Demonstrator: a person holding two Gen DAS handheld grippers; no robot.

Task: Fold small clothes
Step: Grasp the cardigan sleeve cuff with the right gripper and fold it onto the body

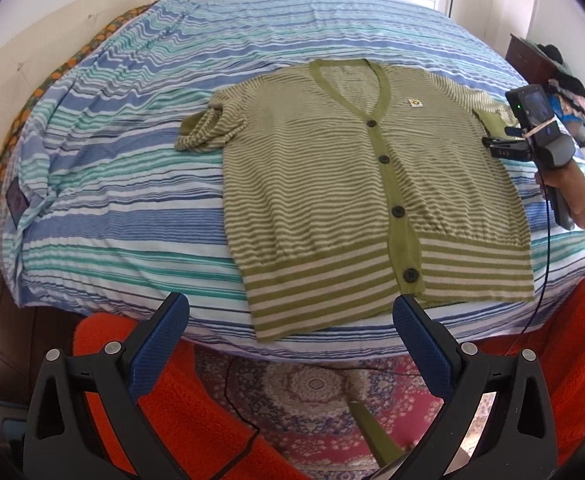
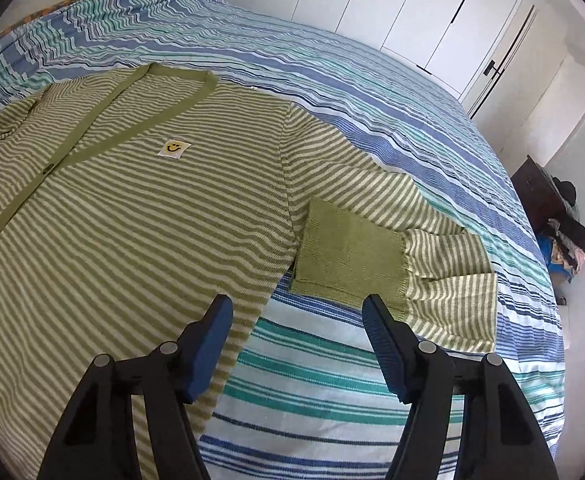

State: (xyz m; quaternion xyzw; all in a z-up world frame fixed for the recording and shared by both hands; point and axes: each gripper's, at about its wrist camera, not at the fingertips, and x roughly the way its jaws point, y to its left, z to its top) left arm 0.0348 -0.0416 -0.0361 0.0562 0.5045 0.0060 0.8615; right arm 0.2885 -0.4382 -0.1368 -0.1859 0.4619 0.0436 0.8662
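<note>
A green and cream striped cardigan point(image 1: 332, 184) lies flat, front up and buttoned, on the striped bed point(image 1: 124, 184). Its hem hangs at the near bed edge. One sleeve is bunched at the left point(image 1: 204, 128). The other sleeve point(image 2: 392, 248) is folded over on itself, its green cuff showing. My left gripper point(image 1: 290, 312) is open and empty, just in front of the hem. My right gripper point(image 2: 296, 312) is open and empty, hovering over the cardigan's side edge next to the folded sleeve. The right gripper also shows in the left wrist view point(image 1: 508, 148), held by a hand.
An orange fuzzy cover point(image 1: 196, 400) and a patterned rug point(image 1: 312, 396) lie below the bed's near edge. A cable point(image 1: 542, 248) hangs from the right gripper. A dark cabinet with piled clothes point(image 2: 560, 224) stands right of the bed. White wardrobe doors point(image 2: 412, 8) line the far wall.
</note>
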